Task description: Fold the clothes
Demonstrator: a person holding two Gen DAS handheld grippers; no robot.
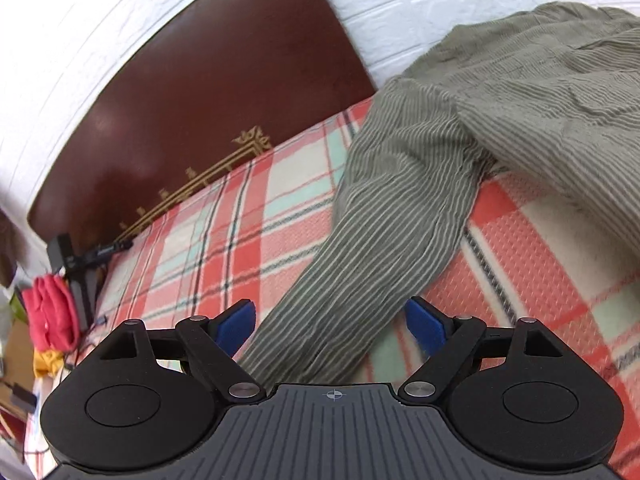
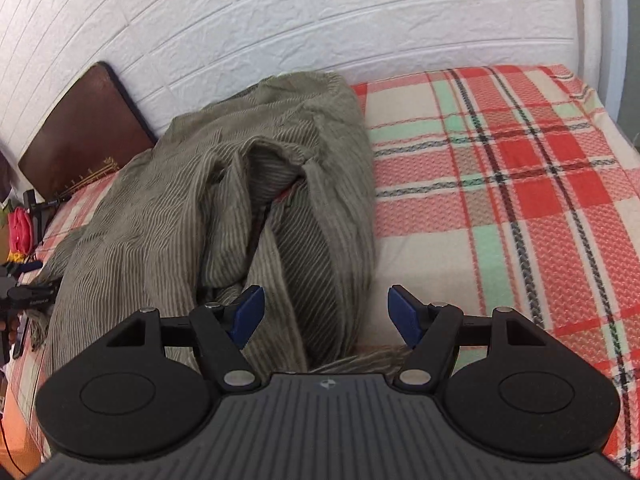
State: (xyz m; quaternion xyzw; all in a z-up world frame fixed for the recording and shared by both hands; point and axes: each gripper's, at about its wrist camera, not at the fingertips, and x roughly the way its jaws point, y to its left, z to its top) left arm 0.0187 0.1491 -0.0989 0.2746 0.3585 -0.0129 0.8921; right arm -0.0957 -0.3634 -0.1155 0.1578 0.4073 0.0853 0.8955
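An olive-green striped garment (image 1: 420, 184) lies crumpled on a red, cream and mint plaid bed cover (image 1: 208, 240). One long sleeve runs down between the blue pads of my left gripper (image 1: 332, 326), which is open and hovers over the sleeve end. In the right wrist view the same garment (image 2: 224, 208) is heaped on the left half of the bed, bunched with deep folds. My right gripper (image 2: 326, 316) is open, its jaws wide, just above the garment's near edge, with the left pad (image 2: 250, 314) over the cloth.
A brown padded headboard (image 1: 208, 92) and white brick-pattern wall (image 2: 320, 20) border the bed. Red and yellow clothes (image 1: 52, 316) and a black stand (image 1: 76, 260) sit off the bed's far end. The plaid cover (image 2: 500, 200) stretches to the right.
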